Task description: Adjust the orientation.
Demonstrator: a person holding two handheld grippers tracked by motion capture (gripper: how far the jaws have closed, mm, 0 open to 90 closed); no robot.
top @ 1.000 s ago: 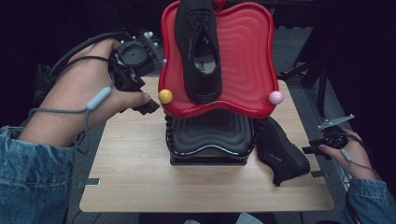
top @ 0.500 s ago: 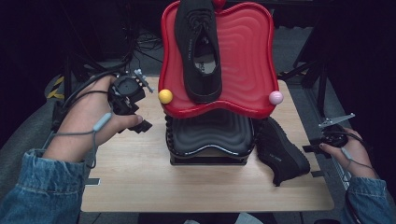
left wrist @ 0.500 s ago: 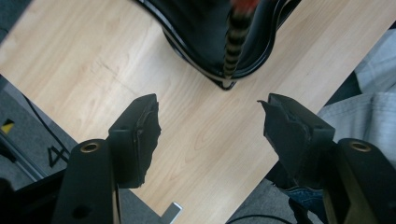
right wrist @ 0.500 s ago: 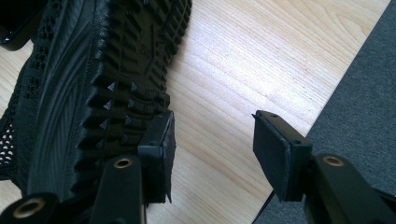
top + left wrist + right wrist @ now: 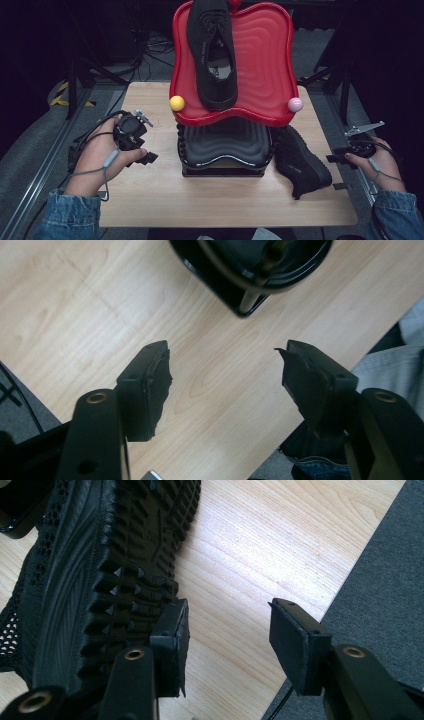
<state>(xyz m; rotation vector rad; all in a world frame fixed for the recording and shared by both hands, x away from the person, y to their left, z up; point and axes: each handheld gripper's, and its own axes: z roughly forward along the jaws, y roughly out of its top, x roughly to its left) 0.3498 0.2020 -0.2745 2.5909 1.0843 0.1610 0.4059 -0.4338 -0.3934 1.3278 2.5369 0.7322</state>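
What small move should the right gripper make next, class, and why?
Probably shift the right gripper sideways so its open fingers straddle the black knit shoe lying on its side on the light wooden table. One finger sits beside the treaded sole and nothing is between them; its mate already rests on the red wavy tray.

On the table (image 5: 150, 200) a two-tier rack (image 5: 225, 150) stands near the middle, its tilted upper tray (image 5: 265, 60) carrying a shoe (image 5: 212, 55). A second shoe (image 5: 300, 162) lies on its side just right of the rack's base. The left gripper (image 5: 145, 157) is over the table left of the rack; the right gripper (image 5: 335, 159) is at the right edge beside the second shoe.
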